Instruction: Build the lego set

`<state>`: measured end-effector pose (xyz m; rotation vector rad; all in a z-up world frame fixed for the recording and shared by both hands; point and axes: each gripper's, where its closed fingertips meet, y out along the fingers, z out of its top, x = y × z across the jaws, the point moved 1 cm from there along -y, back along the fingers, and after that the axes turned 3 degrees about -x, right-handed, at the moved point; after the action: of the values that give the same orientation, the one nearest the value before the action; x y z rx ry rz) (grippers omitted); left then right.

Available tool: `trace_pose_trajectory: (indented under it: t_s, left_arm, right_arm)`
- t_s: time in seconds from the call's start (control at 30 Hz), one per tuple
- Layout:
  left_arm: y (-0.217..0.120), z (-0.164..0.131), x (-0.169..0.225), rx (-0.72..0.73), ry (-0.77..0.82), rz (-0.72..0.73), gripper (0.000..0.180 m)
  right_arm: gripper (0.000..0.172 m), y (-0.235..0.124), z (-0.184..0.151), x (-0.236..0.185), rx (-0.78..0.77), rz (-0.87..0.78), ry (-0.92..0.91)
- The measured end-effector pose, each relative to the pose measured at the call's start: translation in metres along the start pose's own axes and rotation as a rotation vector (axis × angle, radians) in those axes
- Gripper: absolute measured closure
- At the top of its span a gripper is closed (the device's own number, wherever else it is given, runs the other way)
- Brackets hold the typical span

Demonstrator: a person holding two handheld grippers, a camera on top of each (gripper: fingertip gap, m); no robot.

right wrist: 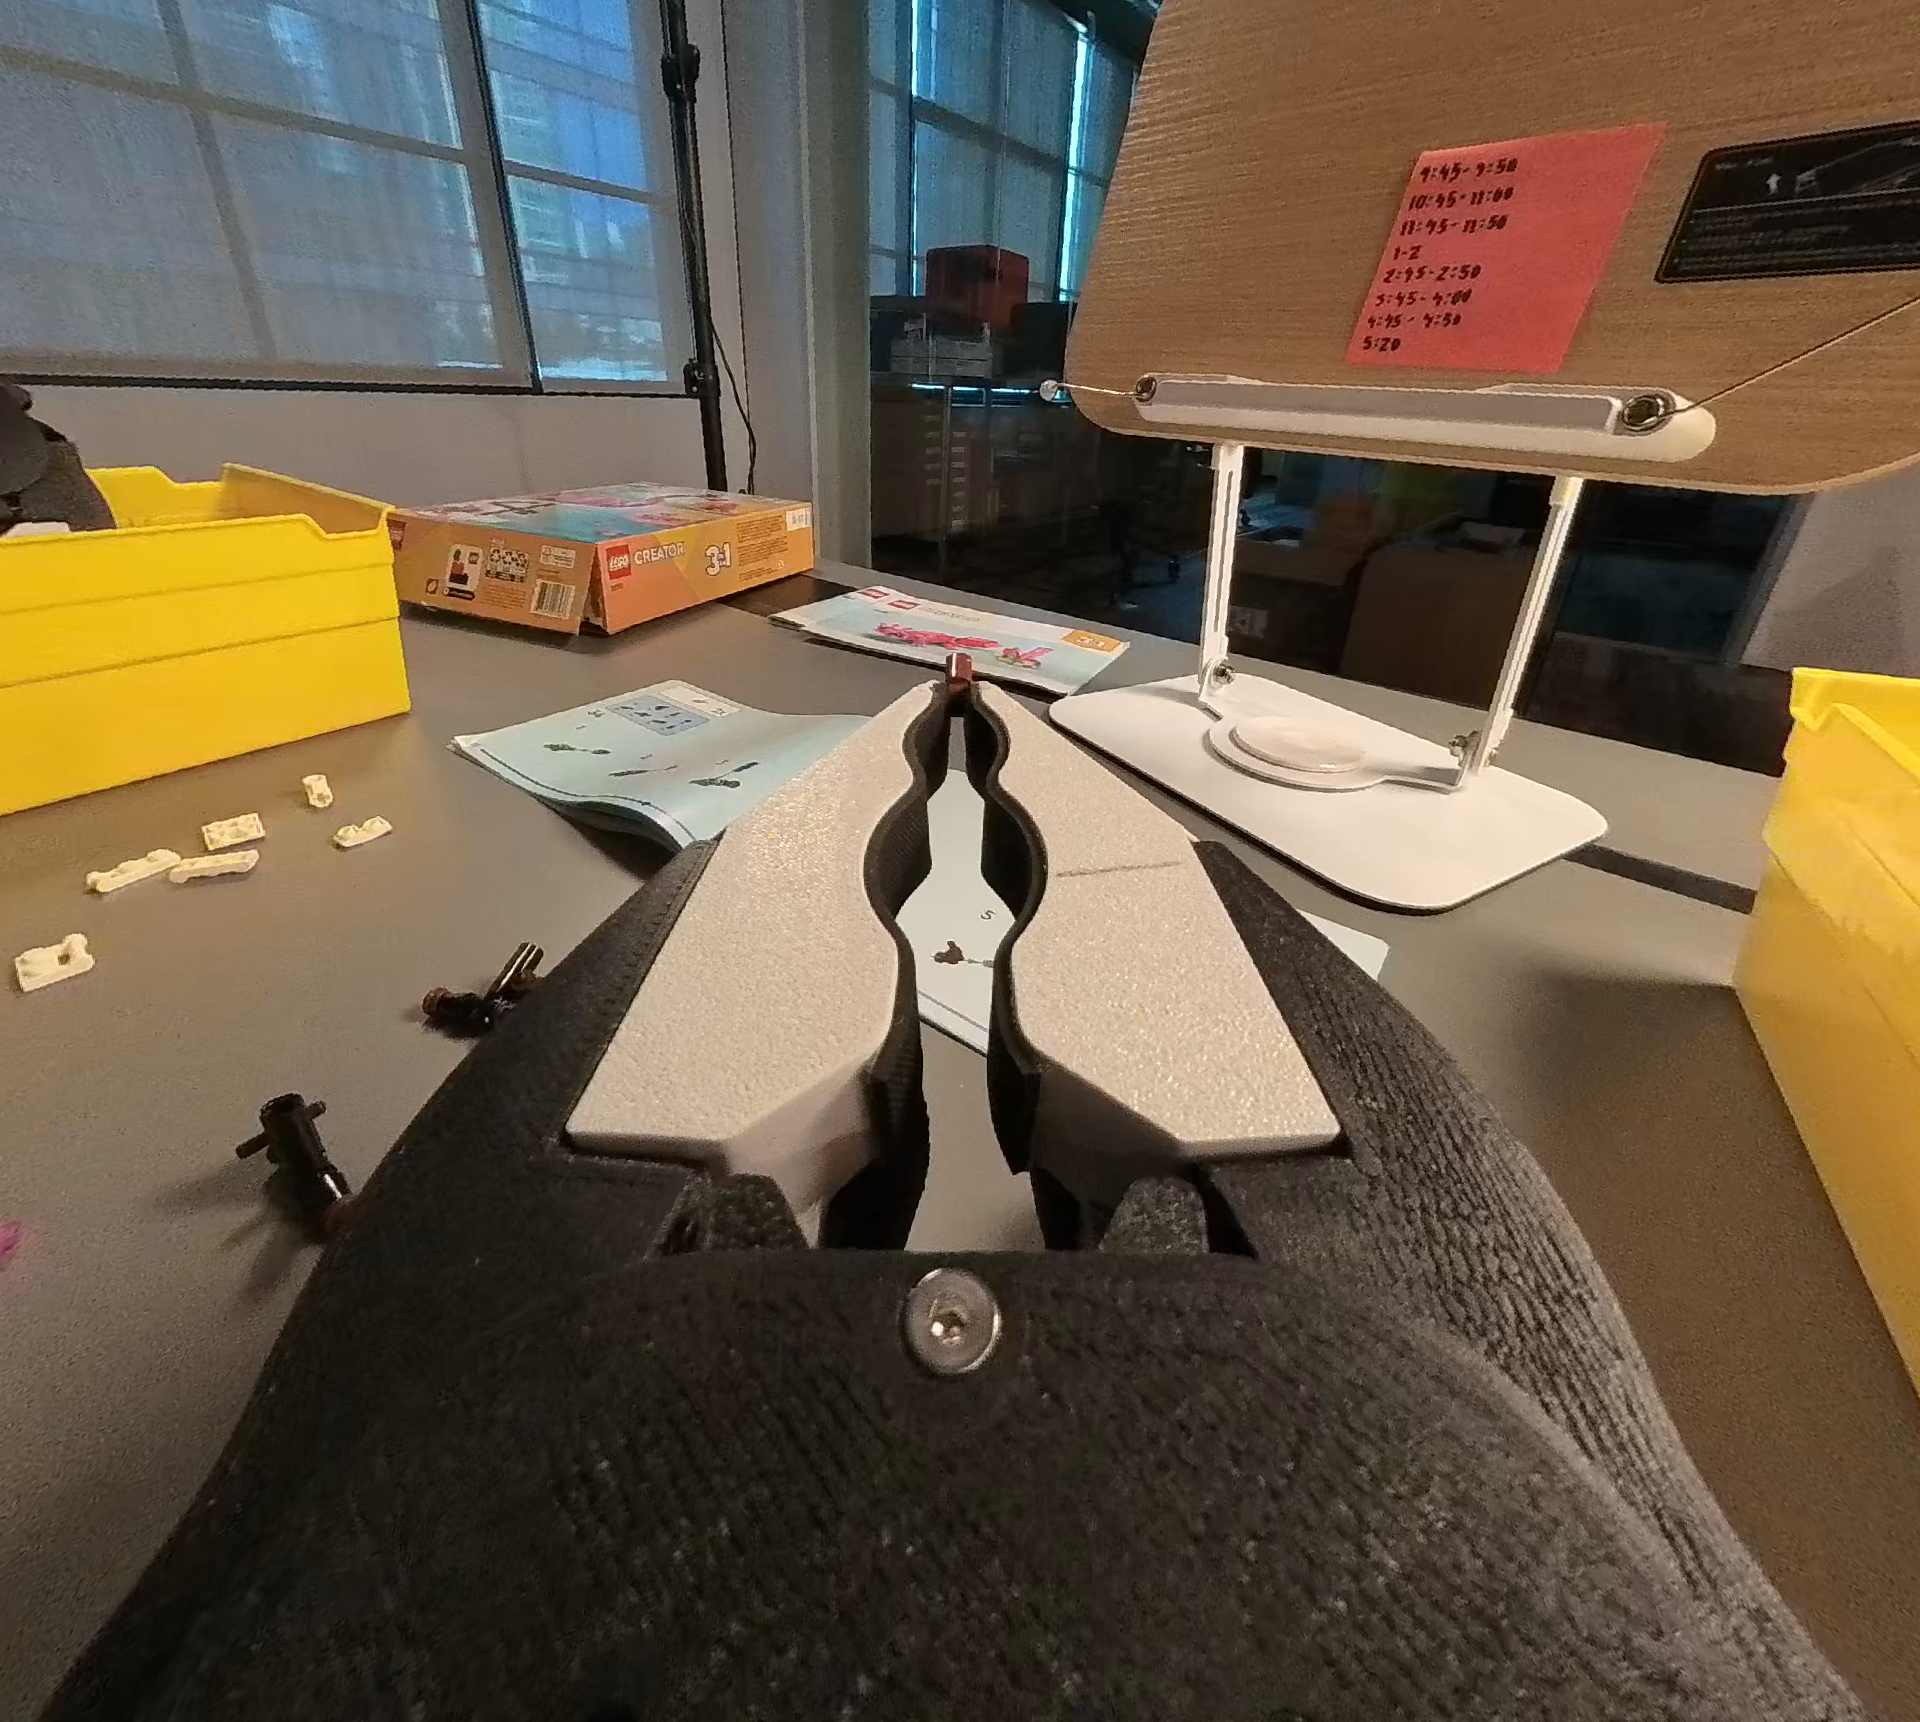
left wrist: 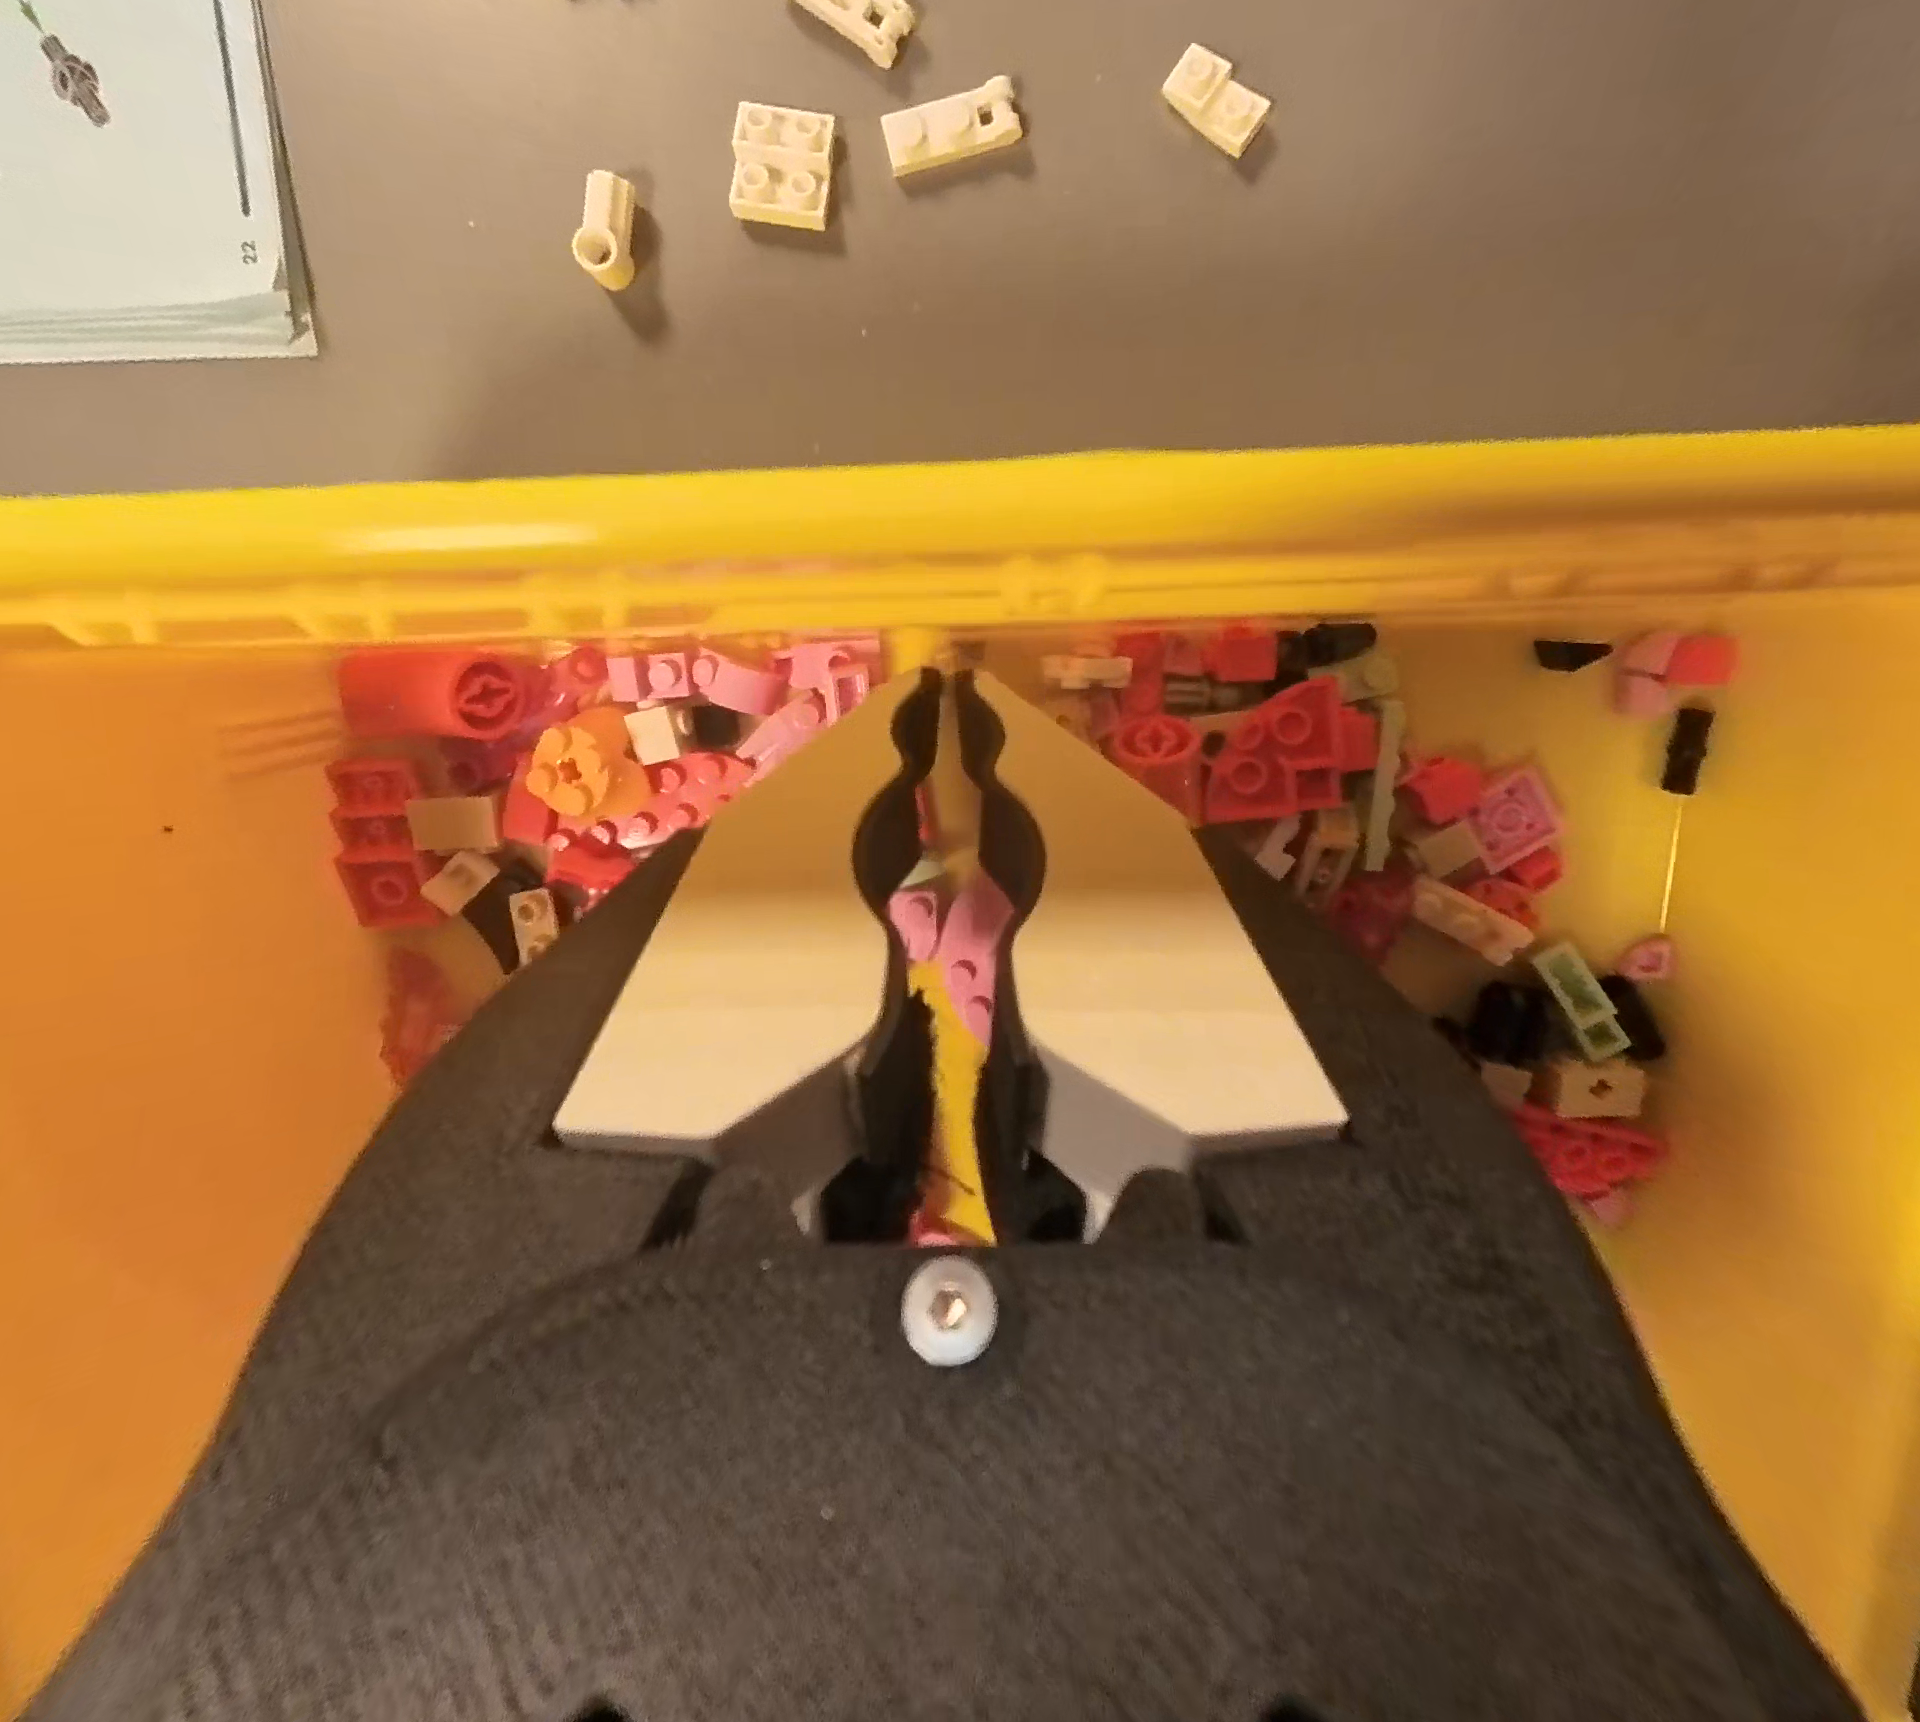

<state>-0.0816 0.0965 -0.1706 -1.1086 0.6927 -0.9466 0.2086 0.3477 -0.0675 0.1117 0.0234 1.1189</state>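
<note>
- Our left gripper (left wrist: 940, 685) points down into a yellow bin (left wrist: 935, 529), tips low over a heap of red and pink bricks (left wrist: 1288, 737)
- Its jaws are drawn almost together; a thin pale strip shows between the tips, and we can't tell if that's a held piece or just the bin behind
- An orange round piece (left wrist: 577, 773) lies in the heap just left of the fingers
- Past the bin's rim, cream pieces (left wrist: 784, 160) are scattered on the grey table (left wrist: 1351, 270), with a pale blue booklet (left wrist: 125, 114) off to the left
- Our right gripper (right wrist: 957, 698) is up off the table, well apart from the bin, and pinches a small dark red piece (right wrist: 957, 667) at the very tips (both pads press on it, and the piece pokes up a bit above them)
- Below it an open instruction booklet (right wrist: 665, 758) lies flat, a closed booklet (right wrist: 945, 638) is farther off, and a toy brick box (right wrist: 603, 555) is beyond that
- To its right stands a white stand (right wrist: 1351, 799) carrying a tilted wooden board (right wrist: 1455, 114) with a pink note (right wrist: 1496, 249) stuck on it
- A few dark pieces (right wrist: 301, 1142) lie on the table near the right gripper's left side, and a second yellow bin (right wrist: 1839, 945) sits at the right edge
</note>
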Motion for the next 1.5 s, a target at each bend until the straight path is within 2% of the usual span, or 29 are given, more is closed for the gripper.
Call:
trace_pose_trajectory:
  t_s: [0.17,0.43,0.7,0.83,1.0,1.17,1.23,1.33,1.5]
  left_arm:
    - [-0.008,-0.009,-0.007,-0.001,0.001,0.063,0.179]
    - [-0.056,0.005,-0.011,0.21,-0.026,0.163,0.179]
    - [-0.129,0.079,-0.007,0.536,-0.028,0.319,0.179]
    - [-0.133,0.116,0.007,0.562,-0.069,0.347,0.179]
    - [-0.118,0.165,0.036,0.568,-0.161,0.32,0.179]
    - [-0.065,0.208,0.069,0.495,-0.29,0.196,0.179]
    - [-0.033,0.212,0.07,0.419,-0.333,0.177,0.179]
    - [0.005,0.221,0.072,0.382,-0.393,0.082,0.179]
    - [0.056,0.2,0.062,0.148,-0.439,0.078,0.179]
  right_arm:
    - [0.171,0.0,0.0,0.0,0.004,0.006,0.005]
    - [0.171,0.0,0.001,-0.002,0.008,0.023,0.015]
    - [0.171,0.006,0.0,-0.008,0.002,0.05,0.003]
    - [0.171,0.011,-0.002,-0.025,-0.015,0.114,-0.045]
    - [0.172,0.014,-0.005,-0.066,-0.04,0.307,-0.056]
    - [0.171,0.004,-0.011,-0.108,-0.125,0.583,-0.021]
    - [0.171,-0.004,-0.018,-0.119,-0.196,0.685,-0.007]
    - [0.171,-0.017,-0.033,-0.136,-0.33,0.825,-0.026]
    - [0.171,-0.036,-0.05,-0.163,-0.486,0.971,-0.072]
